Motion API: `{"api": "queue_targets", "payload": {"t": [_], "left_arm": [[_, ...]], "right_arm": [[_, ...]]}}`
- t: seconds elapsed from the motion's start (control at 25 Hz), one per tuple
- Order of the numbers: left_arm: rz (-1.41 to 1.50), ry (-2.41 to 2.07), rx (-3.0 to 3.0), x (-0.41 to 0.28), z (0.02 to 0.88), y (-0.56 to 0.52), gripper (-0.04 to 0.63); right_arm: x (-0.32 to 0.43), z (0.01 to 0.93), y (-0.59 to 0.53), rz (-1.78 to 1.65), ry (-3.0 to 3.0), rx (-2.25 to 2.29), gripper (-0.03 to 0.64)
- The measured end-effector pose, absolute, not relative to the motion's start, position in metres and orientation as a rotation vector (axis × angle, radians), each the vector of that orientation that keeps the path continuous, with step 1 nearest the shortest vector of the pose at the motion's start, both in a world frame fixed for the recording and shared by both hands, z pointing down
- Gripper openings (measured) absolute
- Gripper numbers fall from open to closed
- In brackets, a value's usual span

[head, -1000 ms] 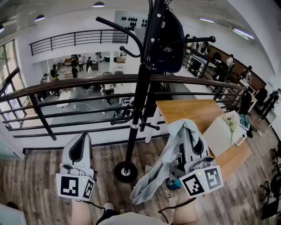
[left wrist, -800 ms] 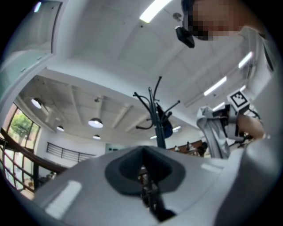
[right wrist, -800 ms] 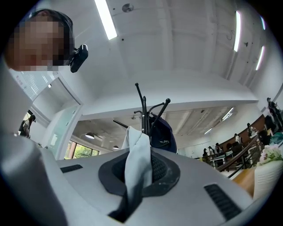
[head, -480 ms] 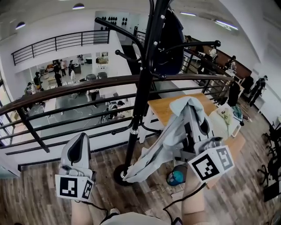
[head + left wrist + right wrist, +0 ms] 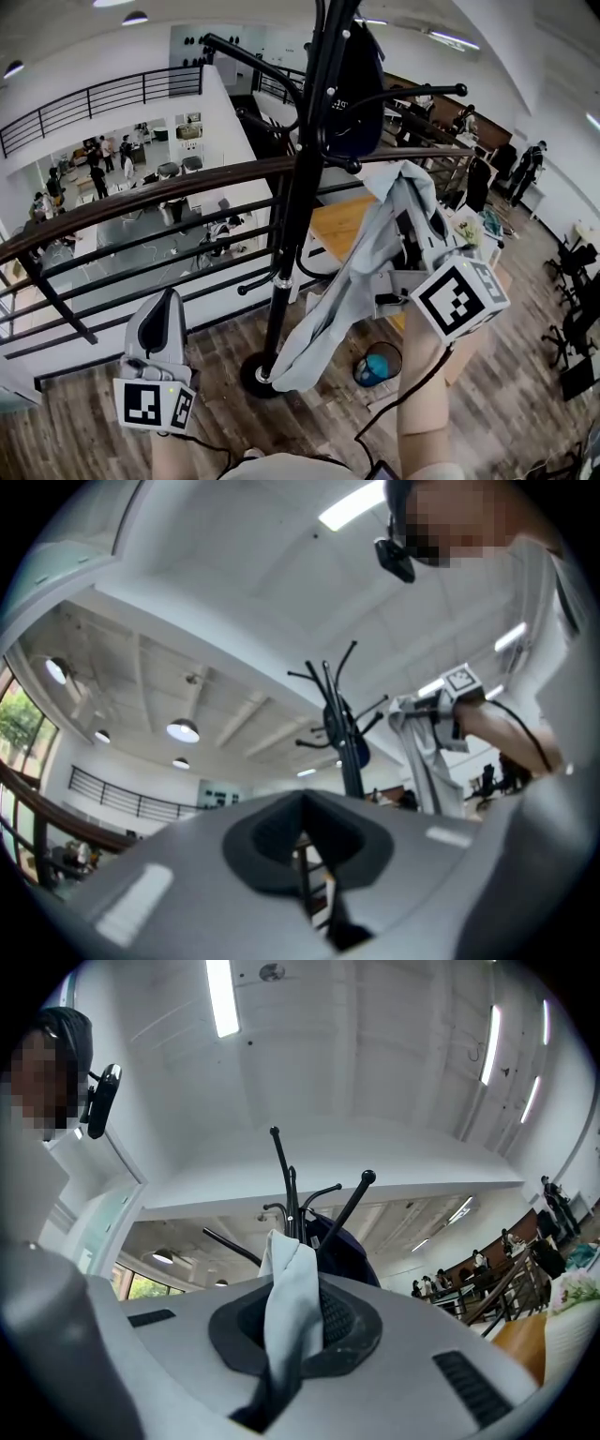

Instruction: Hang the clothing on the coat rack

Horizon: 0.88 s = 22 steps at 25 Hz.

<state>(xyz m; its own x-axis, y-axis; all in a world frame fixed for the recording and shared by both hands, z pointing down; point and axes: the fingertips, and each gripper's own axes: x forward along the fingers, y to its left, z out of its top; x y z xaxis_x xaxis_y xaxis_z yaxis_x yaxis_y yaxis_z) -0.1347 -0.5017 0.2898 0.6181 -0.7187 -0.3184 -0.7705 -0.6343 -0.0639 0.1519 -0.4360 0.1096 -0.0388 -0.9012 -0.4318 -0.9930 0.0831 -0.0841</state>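
My right claw [image 5: 414,208] is clamped on a fold of the pale grey garment [image 5: 349,281]. In the right gripper view the cloth stands up between the jaws. The garment sits right of centre in the head view, just beside the coat rack [image 5: 298,178] and not yet on it. From the claw its length trails down and to the left, toward the rack's base.

The move turns on the knobbed hook arm [image 5: 457,91], which lies above my right claw and a little to the right. In the right gripper view it rises just past the pinched fold, so I judge the lift to be short.

A dark item [image 5: 364,80] already hangs from the rack's upper part, close beside that arm (it could crowd the approach). The pole itself stands just left of the cloth.

My left claw [image 5: 167,309] sits low at the lower left, well apart, with its jaws together on nothing. The dark railing [image 5: 141,199] runs behind it.
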Motion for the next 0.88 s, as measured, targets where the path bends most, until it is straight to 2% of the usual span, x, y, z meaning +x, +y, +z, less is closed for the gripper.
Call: {"api": "queue_targets", "payload": {"t": [0.44,0.88], "left_arm": [[0.408,1.206,-2.673,-0.153,0.293,-0.522,0.009],[0.422,1.219,-2.681,-0.167,0.295,-0.526,0.009]], "right_arm": [[0.139,0.080,-0.452,0.390,1.970,-1.900,0.006],[0.121,0.088,-0.463,0.391,2.006,-1.969,0.006]]}}
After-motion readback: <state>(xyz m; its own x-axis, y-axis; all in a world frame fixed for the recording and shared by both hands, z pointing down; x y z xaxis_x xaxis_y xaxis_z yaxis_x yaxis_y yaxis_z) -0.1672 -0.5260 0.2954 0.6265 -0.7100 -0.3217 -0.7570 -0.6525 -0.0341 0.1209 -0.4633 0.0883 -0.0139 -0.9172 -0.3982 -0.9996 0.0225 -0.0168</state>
